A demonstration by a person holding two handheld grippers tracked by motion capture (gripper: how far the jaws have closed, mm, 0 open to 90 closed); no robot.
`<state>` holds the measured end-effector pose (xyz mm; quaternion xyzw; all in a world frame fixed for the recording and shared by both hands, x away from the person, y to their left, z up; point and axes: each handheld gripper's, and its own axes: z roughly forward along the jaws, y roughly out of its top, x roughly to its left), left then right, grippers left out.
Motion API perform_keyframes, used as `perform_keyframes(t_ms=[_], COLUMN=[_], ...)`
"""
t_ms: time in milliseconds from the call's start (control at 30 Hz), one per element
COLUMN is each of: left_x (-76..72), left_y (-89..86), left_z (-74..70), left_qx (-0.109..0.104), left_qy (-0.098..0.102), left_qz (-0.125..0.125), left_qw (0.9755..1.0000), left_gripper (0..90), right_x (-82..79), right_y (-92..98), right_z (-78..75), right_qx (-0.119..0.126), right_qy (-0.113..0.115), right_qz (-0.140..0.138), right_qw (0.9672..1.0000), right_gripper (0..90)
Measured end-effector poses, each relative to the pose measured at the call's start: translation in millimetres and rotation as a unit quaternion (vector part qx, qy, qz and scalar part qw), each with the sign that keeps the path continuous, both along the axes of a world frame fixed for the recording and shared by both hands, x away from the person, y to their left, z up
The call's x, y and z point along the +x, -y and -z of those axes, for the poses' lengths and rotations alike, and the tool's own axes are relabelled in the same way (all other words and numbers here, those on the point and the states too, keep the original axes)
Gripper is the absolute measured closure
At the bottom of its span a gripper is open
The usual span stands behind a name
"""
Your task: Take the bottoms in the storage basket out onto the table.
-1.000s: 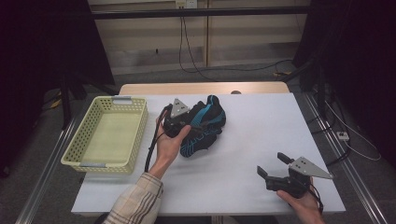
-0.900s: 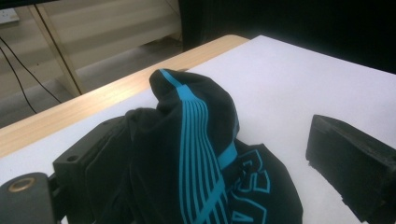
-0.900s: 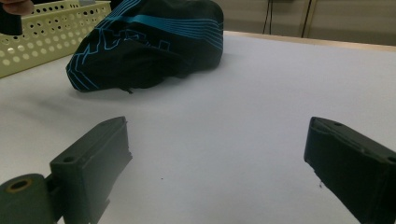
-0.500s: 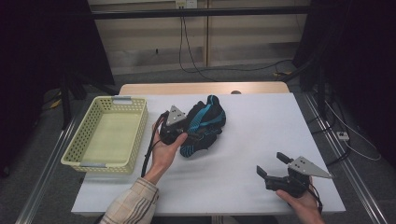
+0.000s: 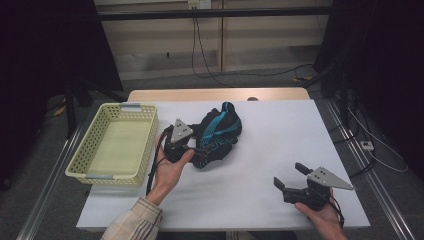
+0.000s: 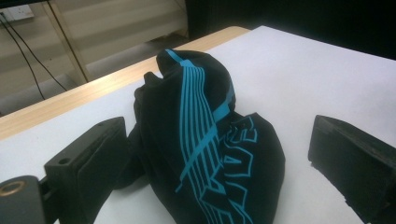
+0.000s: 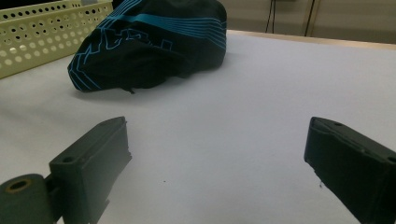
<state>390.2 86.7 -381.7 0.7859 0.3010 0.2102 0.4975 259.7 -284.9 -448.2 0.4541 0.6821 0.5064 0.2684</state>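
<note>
At about five o'clock on the white desk (image 5: pixel 280 150) the right claw (image 5: pixel 292 176) rests with its jaws spread and empty, in the same spot as a second ago. The left claw (image 5: pixel 197 156), jaws also spread, has drawn back toward seven o'clock and now straddles the near end of the black-and-blue garment (image 5: pixel 217 132). The garment lies bunched at desk centre; a pinch looks imminent, probably bound for the yellow basket (image 5: pixel 90 167) at nine o'clock.
</note>
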Motion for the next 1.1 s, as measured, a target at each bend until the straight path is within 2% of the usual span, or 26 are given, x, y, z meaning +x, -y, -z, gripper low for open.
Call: perform_keyframes(t_ms=[367,833,1000,1100], left_x=[-11.5,-26.5,-31.3,-34.7], left_y=[-16.6,-34.9,-42.4,-46.7], left_z=[-1.4,-2.8,-1.6,0.3], left_qx=[-0.001,0.018,0.016,0.022], left_qy=[0.006,0.009,0.001,0.003], left_qz=[-0.015,-0.016,-0.021,-0.024], left_qw=[0.9999,0.9997,0.9997,0.9995], left_gripper=[5.1,5.1,5.1,5.1], right_x=[1.0,2.1,2.3,2.4], right_y=[-0.7,-2.0,-2.4,-2.4], right_z=[-0.1,0.1,0.1,0.1], right_qx=[0.000,0.001,-0.001,-0.001], right_qy=[0.000,0.000,0.000,0.000], right_qz=[-0.002,-0.003,-0.004,-0.003], right_qw=[1.0000,1.0000,1.0000,1.0000], right_gripper=[6.4,6.5,6.5,6.6])
